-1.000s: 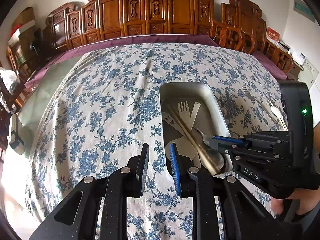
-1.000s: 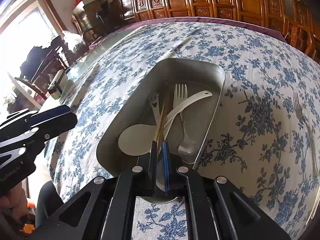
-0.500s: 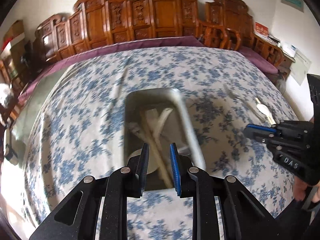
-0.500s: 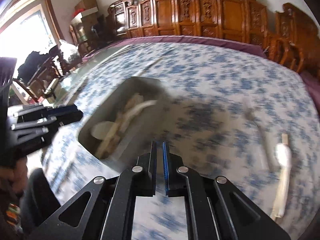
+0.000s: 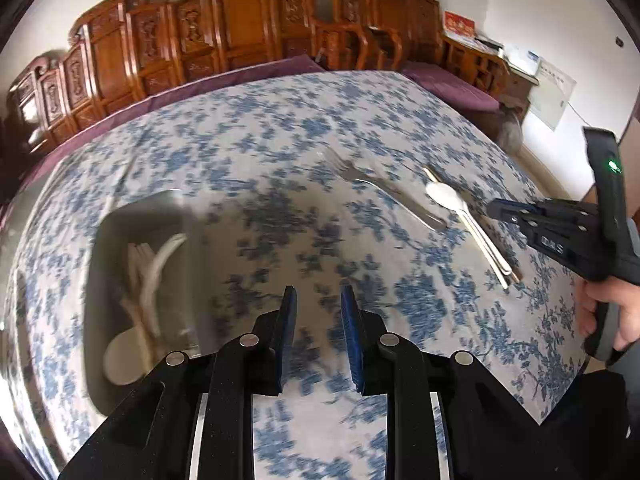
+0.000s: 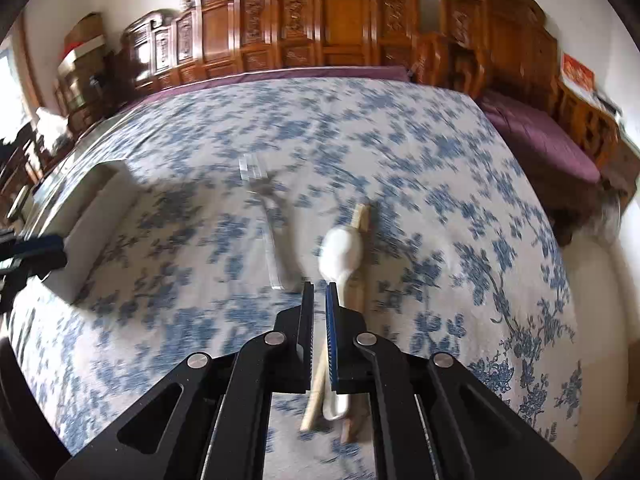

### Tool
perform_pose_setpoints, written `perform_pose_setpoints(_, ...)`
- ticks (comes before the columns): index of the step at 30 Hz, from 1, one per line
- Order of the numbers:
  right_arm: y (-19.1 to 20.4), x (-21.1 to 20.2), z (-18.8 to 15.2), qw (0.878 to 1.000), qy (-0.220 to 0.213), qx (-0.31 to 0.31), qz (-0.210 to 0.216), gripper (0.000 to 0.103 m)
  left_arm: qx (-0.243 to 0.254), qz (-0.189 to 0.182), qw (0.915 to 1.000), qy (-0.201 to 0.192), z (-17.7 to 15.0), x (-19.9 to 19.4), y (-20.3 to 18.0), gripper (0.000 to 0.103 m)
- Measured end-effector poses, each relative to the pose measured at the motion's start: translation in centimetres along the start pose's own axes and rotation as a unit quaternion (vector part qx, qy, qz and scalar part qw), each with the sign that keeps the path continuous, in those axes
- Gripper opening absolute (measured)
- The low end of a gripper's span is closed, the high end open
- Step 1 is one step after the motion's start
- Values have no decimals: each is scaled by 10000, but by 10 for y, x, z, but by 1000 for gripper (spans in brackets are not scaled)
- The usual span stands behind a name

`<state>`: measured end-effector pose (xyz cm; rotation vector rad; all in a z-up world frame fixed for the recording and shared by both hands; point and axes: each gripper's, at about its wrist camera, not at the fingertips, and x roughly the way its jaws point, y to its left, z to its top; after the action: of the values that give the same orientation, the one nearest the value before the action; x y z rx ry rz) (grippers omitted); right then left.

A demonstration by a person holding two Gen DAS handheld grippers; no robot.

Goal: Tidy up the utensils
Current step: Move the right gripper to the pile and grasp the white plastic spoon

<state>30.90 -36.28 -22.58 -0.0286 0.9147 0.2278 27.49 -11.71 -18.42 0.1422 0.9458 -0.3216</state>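
Note:
A metal tray point(image 5: 120, 216) on the left of the table holds a white spatula, chopsticks and other utensils. It also shows at the left of the right wrist view point(image 6: 96, 200). A metal fork point(image 5: 384, 188) point(image 6: 268, 232), a white spoon point(image 5: 448, 196) point(image 6: 340, 252) and chopsticks point(image 6: 360, 220) lie on the cloth to the right. My left gripper point(image 5: 316, 312) is open and empty, above the cloth beside the tray. My right gripper point(image 6: 318, 292) is shut and empty, hovering just over the spoon and chopsticks; it also shows in the left wrist view point(image 5: 496, 208).
The table carries a blue floral cloth point(image 5: 280, 140). Carved wooden chairs point(image 5: 240, 32) line its far side. A purple bench cushion point(image 6: 540, 136) stands at the right, past the table edge.
Both grippers have swung right, away from the tray. My right gripper has left the tray and now hangs over the spoon and chopsticks. My left gripper stays open.

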Motion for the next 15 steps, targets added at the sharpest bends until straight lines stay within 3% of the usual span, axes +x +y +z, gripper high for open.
perform_pose_setpoints(3, -13, 11, -2, 9999, -29, 153, 40, 8, 105, -66, 9999, 73, 1, 11, -13, 21)
perform_pose_setpoints(7, -14, 21, -2, 9999, -13, 109, 64, 19, 168, -142, 9997, 140, 2, 23, -22, 21)
perform_pose_setpoints(15, -9, 36, -10, 9995, 147, -241, -137, 19, 103, -193, 9994, 266, -1, 44, -22, 21)
